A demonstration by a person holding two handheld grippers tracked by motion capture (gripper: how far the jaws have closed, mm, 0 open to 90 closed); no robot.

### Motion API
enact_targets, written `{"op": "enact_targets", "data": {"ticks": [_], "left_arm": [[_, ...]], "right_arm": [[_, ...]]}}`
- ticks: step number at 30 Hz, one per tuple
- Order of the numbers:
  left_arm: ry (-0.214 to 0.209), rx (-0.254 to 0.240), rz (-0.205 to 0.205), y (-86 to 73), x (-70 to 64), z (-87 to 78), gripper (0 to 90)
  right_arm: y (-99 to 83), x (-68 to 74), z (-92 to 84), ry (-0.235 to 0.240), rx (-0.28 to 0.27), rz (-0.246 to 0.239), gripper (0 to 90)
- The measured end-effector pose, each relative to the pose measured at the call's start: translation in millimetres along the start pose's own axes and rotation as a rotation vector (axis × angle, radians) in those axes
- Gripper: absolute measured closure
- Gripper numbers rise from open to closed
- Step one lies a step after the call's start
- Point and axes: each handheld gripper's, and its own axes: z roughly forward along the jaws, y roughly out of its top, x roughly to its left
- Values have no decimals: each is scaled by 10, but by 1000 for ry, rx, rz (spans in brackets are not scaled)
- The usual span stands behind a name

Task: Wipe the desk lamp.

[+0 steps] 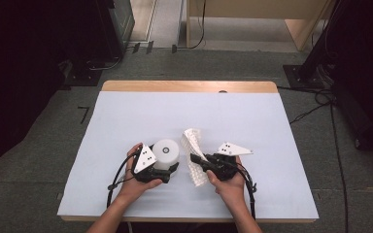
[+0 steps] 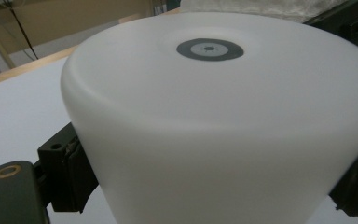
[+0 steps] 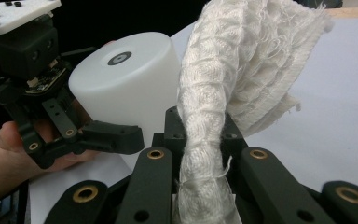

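Observation:
A white tapered cup (image 1: pixel 166 151) stands upside down on the table, a grey ring mark on its upturned base (image 2: pixel 209 49). My left gripper (image 1: pixel 168 168) is shut on it, with a black pad (image 2: pixel 72 175) pressing against each side low down. Just to its right, my right gripper (image 1: pixel 198 162) is shut on a white woven cloth (image 1: pixel 194 145). The cloth (image 3: pixel 242 60) rises bunched from between the right gripper's (image 3: pixel 198 135) closed jaws and fans out above them, frayed at its edges. The right gripper view has the cup (image 3: pixel 126 79) and the left gripper (image 3: pixel 51 116) close by on the left.
A pale sheet covers the table (image 1: pixel 126 116), leaving a wooden strip (image 1: pixel 189 86) bare along the far edge. Grey carpet surrounds it, with cables (image 1: pixel 320 104) on the floor at the right, dark equipment (image 1: pixel 111 24) at the back left and wooden furniture (image 1: pixel 252 14) behind.

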Motion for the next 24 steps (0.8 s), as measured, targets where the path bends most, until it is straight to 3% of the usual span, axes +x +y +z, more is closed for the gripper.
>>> {"op": "enact_targets", "data": {"ticks": [3,9,14,17,19,22,24], "left_arm": [[19,-3,-10,-12,3,-26,68],[60,-13,-72,-13,-30,-112,19],[161,1,-129,-21,-189,-70,16],[216,50,-145,-29,-267,29,16],[241,45,-148,-37,-275,36,60],[197,40,-153,-41,-222,7,87],[125,12,-177,-28,-129,-43,87]], "right_arm": [[0,-5,3,2,-1,-5,797],[-1,-28,34,-3,-1,-2,797],[-18,-23,86,-4,11,-6,797],[-33,-19,105,-1,20,-10,796],[-48,-10,120,-1,26,-11,796],[-60,6,134,-1,40,-17,796],[-62,9,140,0,41,-18,796]]}}
